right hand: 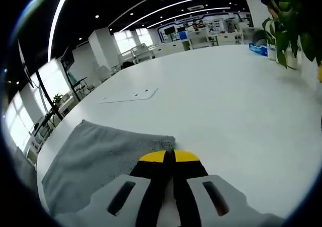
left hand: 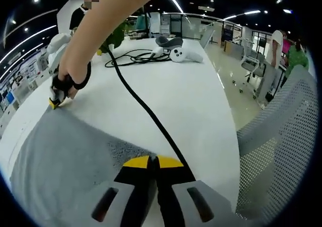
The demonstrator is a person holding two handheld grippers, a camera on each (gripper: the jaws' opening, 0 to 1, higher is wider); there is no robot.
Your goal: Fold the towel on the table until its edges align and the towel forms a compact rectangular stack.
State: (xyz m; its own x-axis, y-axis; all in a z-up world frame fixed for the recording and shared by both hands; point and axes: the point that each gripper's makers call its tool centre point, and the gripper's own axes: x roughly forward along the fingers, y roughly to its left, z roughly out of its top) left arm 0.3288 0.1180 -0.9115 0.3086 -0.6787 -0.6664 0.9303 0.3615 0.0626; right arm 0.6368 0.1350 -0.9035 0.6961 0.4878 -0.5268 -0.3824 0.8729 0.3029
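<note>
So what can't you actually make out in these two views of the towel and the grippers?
- Left gripper view: the towel's near edge is cut off by the picture's bottom; the left gripper covers its corner.
- Left gripper view: the right gripper is small and under a hand, so its hold on the far corner is unclear.
- Right gripper view: the shut jaws hide the towel's corner.
- Both views: fold layers cannot be counted.
</note>
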